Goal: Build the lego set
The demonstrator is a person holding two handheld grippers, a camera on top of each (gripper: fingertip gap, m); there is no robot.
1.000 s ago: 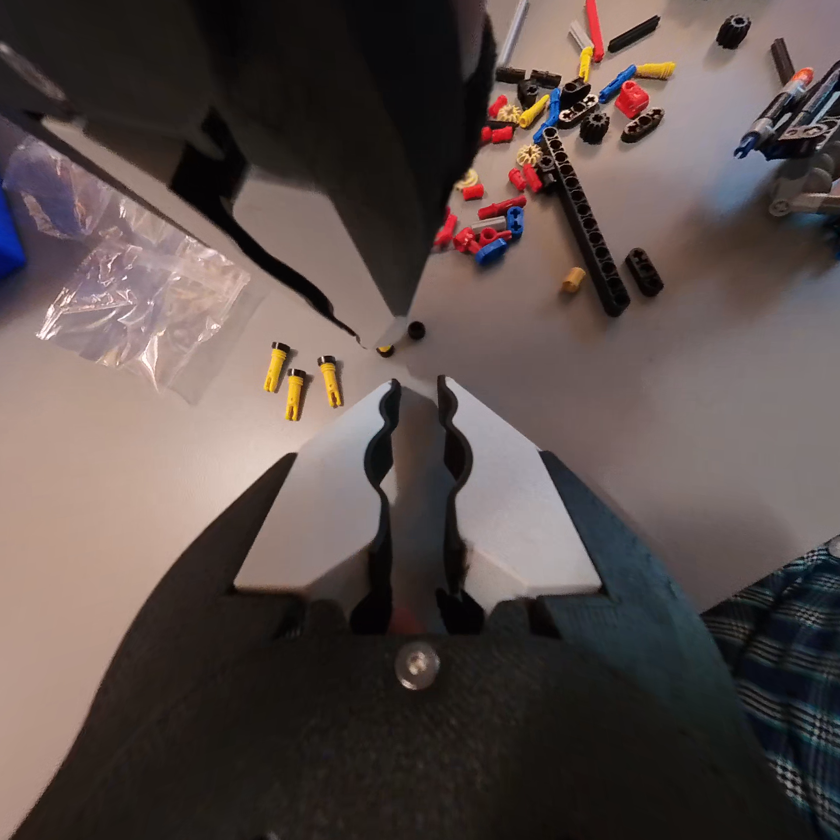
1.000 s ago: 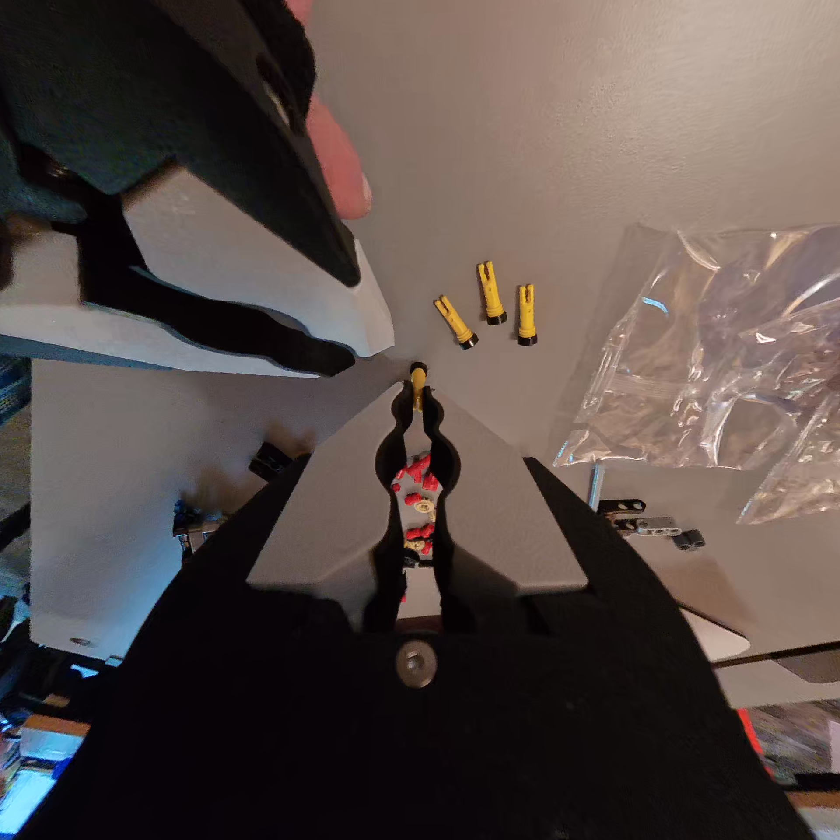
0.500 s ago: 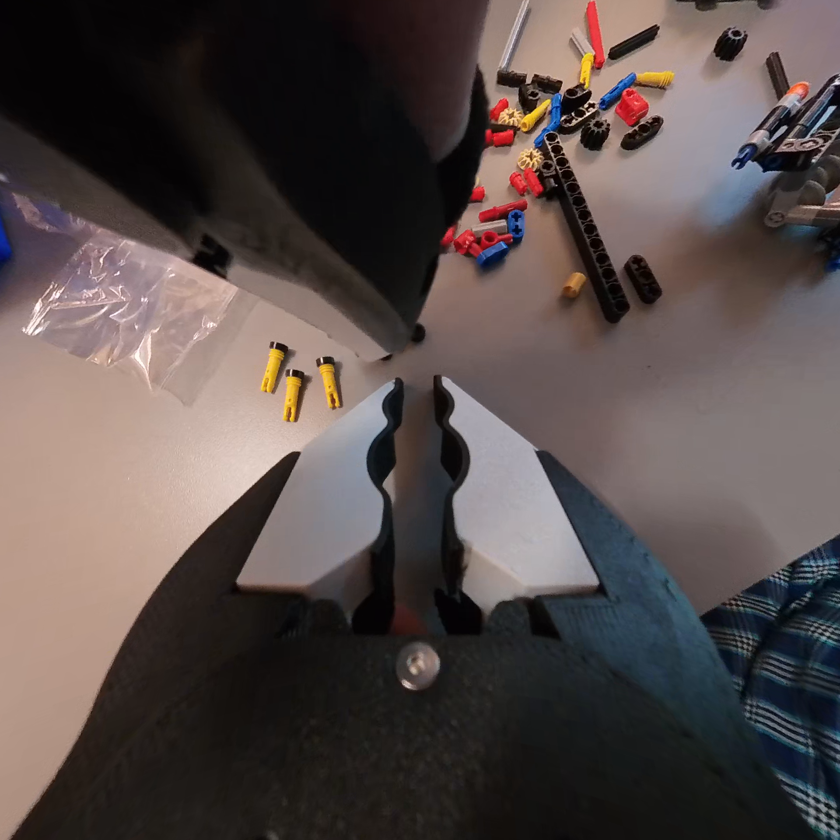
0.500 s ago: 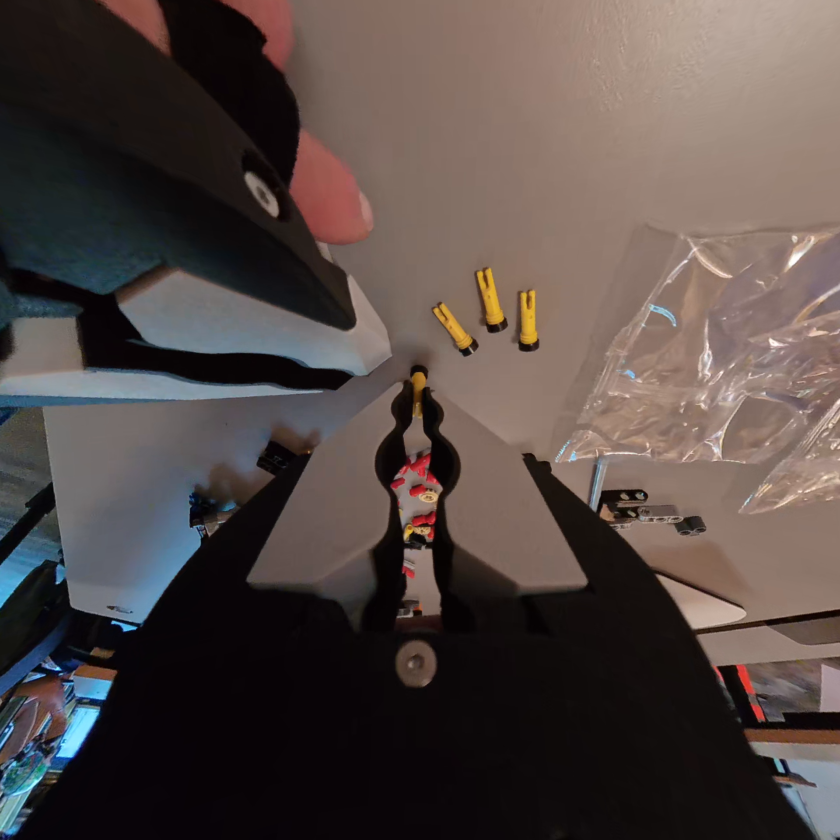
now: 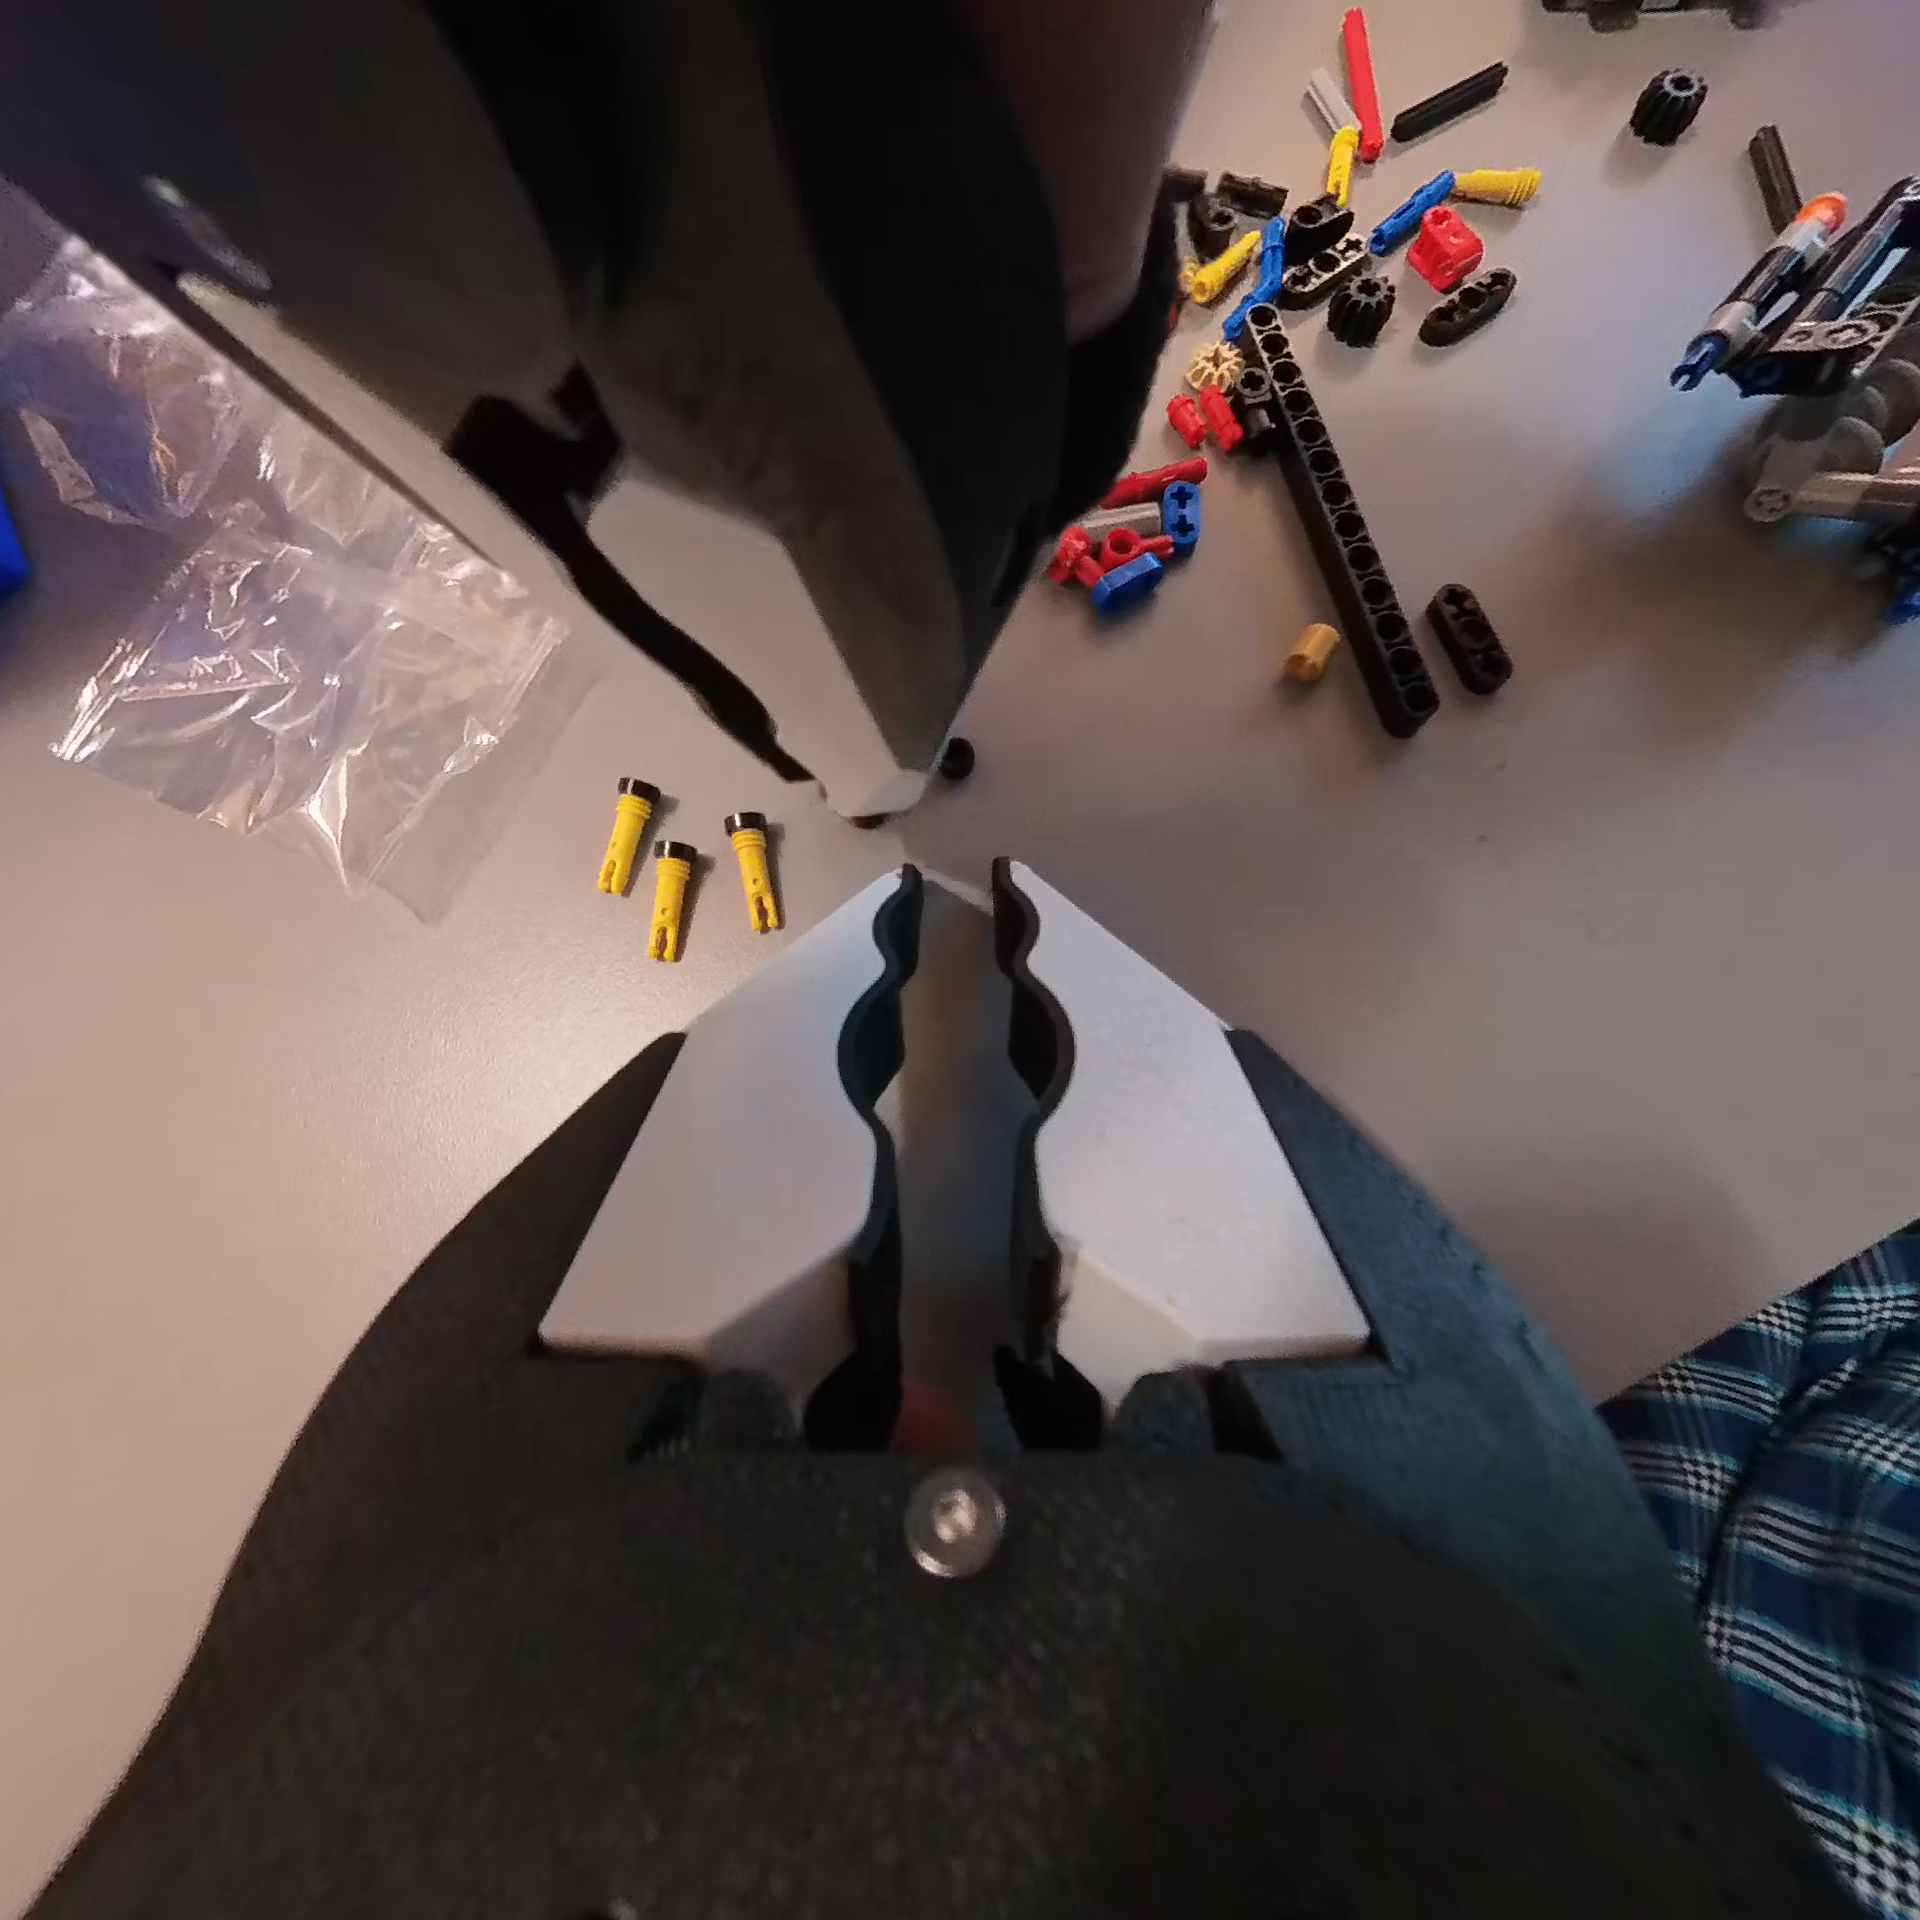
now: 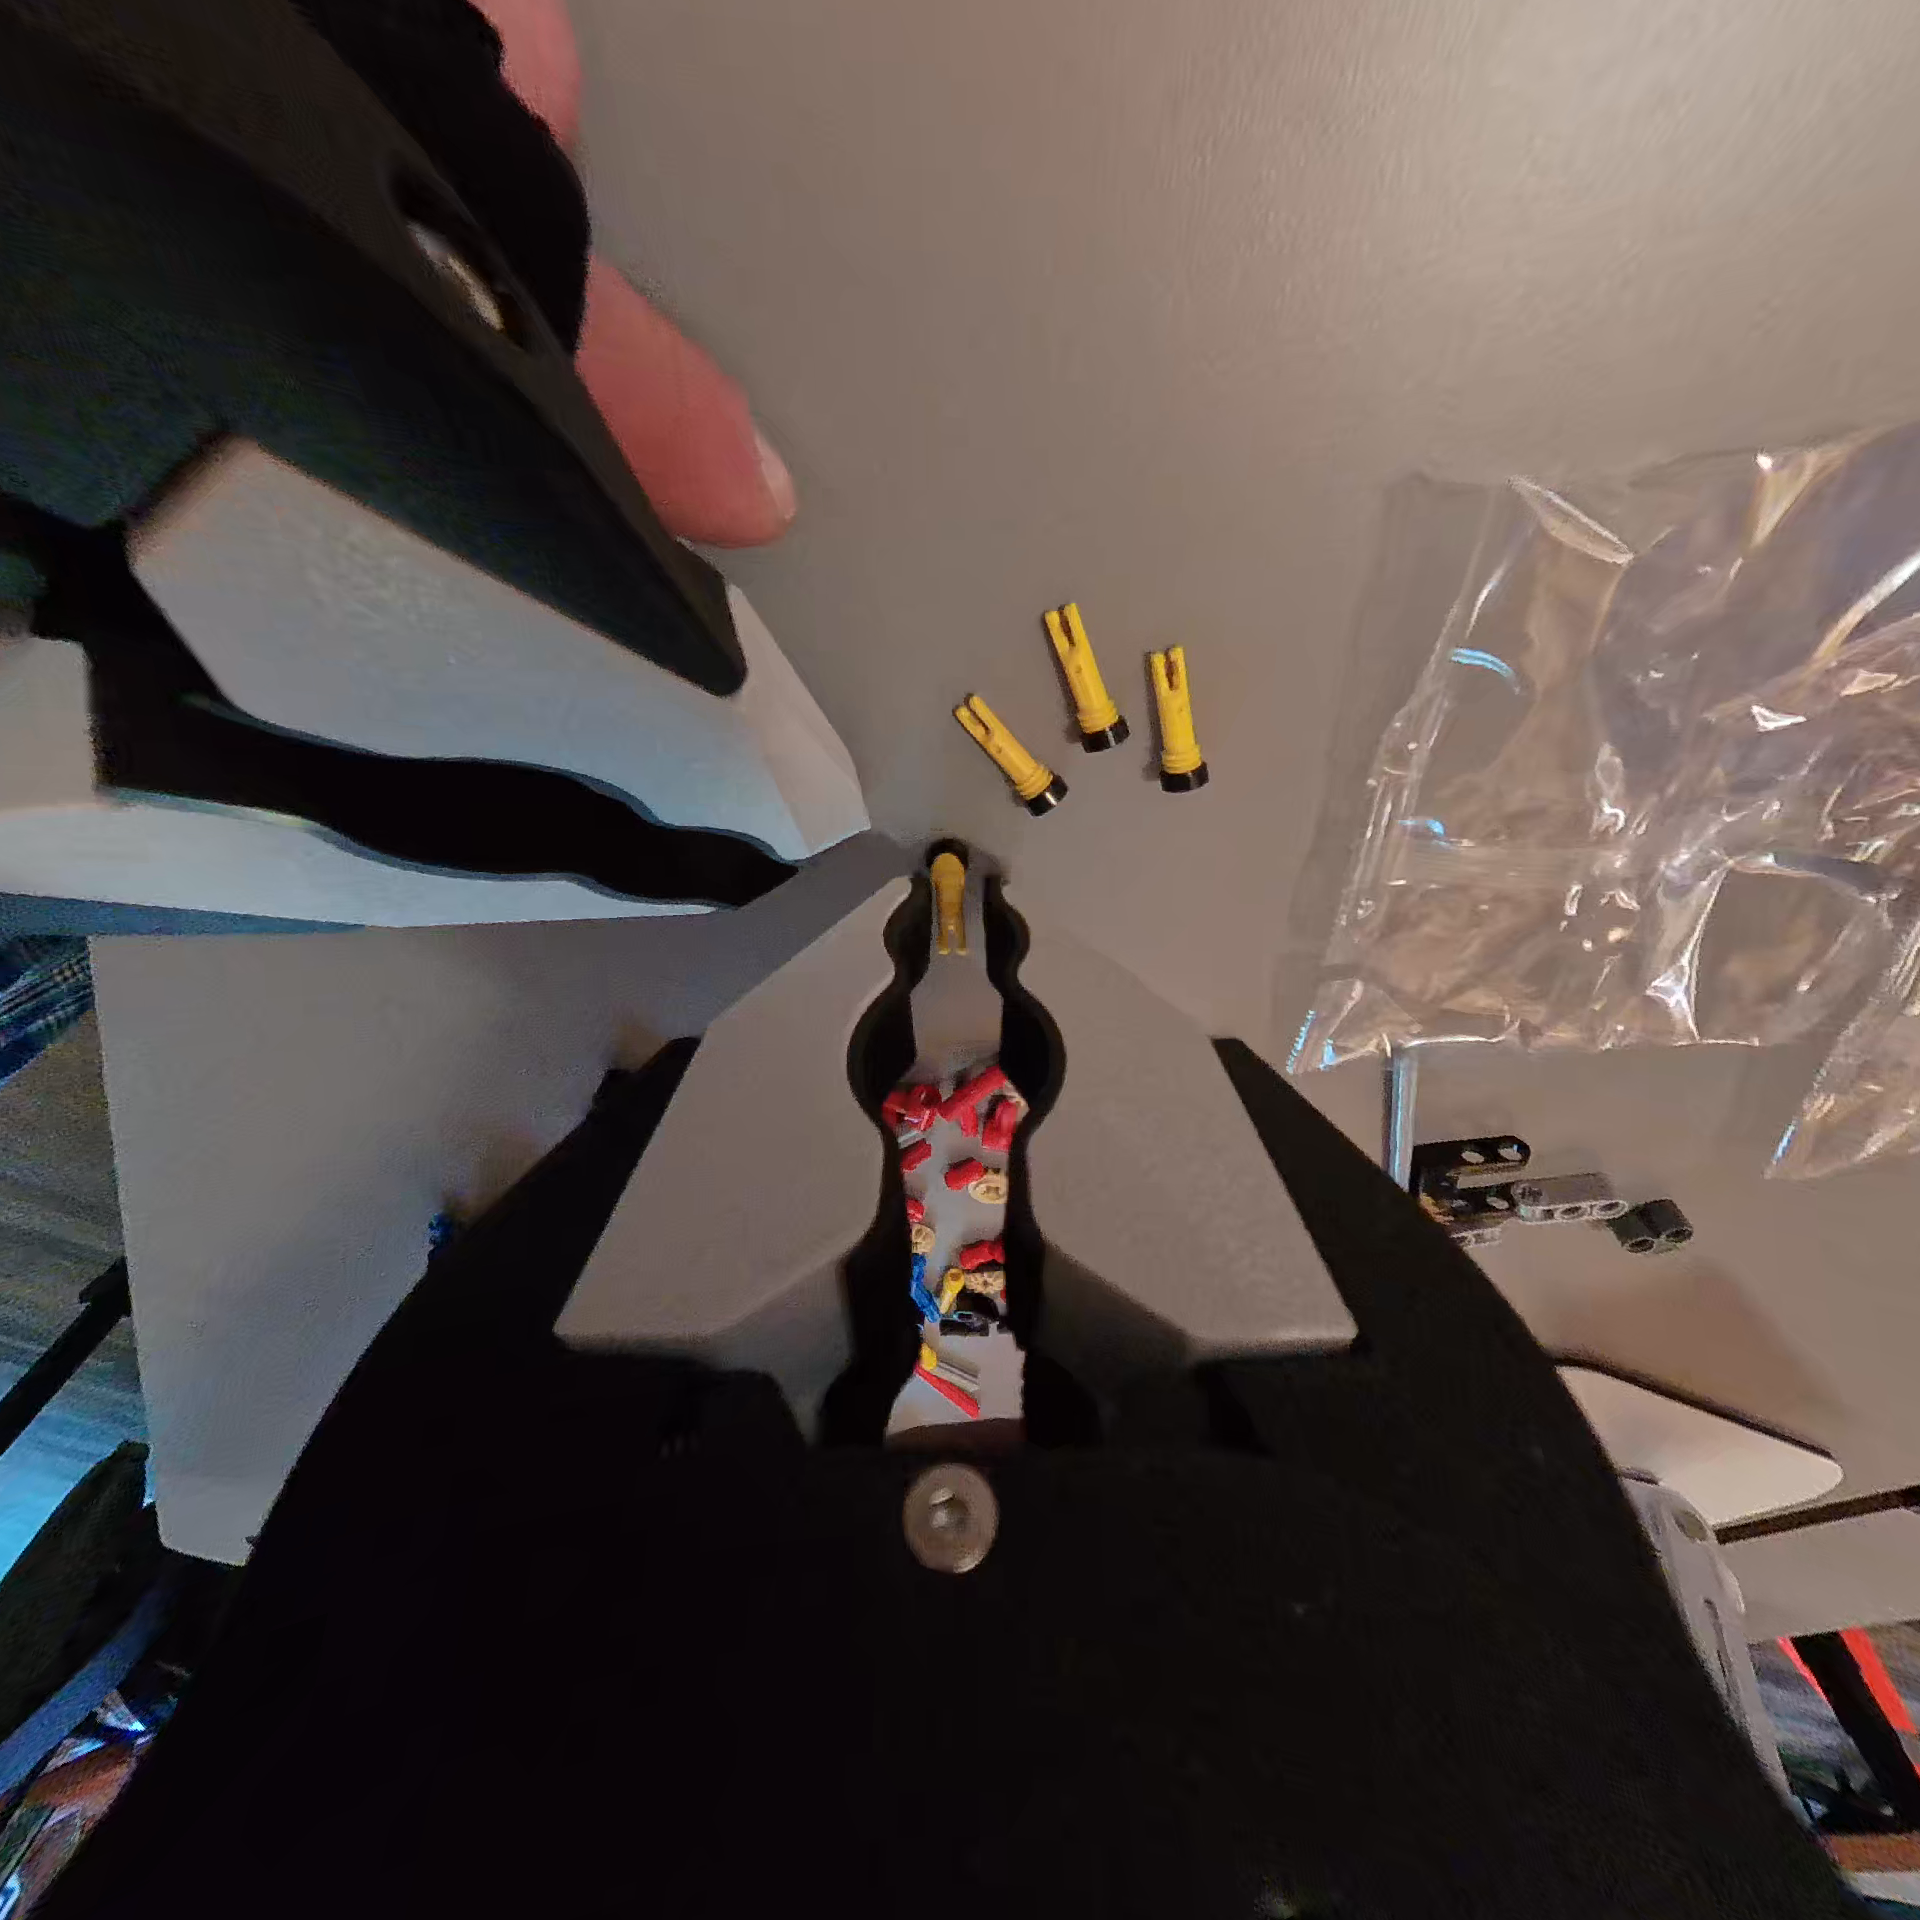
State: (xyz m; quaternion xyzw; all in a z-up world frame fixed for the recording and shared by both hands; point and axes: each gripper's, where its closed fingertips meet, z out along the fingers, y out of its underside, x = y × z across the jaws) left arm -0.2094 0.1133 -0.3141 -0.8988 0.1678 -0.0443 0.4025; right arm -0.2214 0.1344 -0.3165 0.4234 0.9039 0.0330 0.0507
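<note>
Lego parts [image 5: 1304, 343] lie mostly loose on the table [image 5: 312, 1143] (little is built yet). My right gripper [image 6: 948, 878] pinches one yellow pin [image 6: 948, 902]; my left gripper [image 5: 951, 868] is slightly parted, empty. Three yellow pins [image 5: 686, 878] wait nearby.

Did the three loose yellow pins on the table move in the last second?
No. In the left wrist view the three yellow pins keep the same spacing and the same place beside the clear plastic bag corner.
</note>
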